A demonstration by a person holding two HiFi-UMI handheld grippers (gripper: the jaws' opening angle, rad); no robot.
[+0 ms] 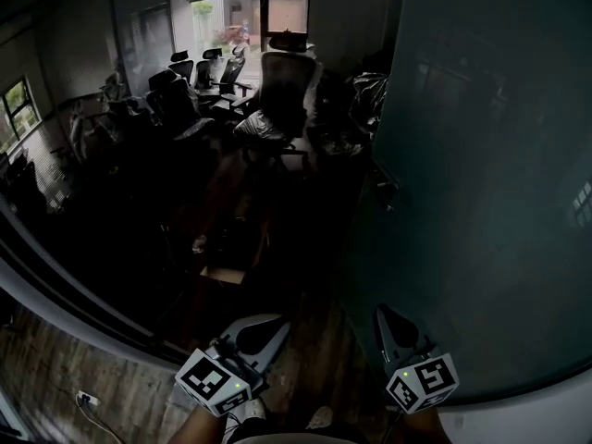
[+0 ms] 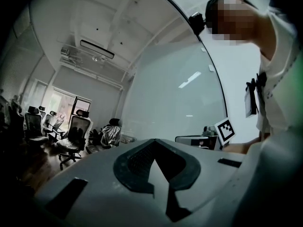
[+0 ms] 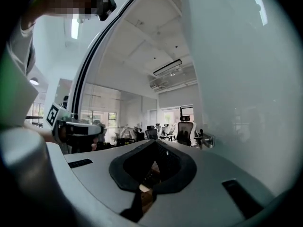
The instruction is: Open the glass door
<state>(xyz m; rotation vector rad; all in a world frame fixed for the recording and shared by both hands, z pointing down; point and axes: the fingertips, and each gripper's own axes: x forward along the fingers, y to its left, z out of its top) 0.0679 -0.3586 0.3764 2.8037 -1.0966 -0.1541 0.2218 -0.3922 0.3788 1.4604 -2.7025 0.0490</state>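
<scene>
Looming beside the right gripper (image 1: pixel 388 320) — jaws closed on nothing — glass door (image 1: pixel 481 155), handle (image 1: pixel 387 192) ahead, untouched.

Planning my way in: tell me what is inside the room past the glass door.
Office chairs stand in there, with a bright window at the back. The frosted glass door hides whatever stands behind it, and much of the floor is too dark to read.
</scene>
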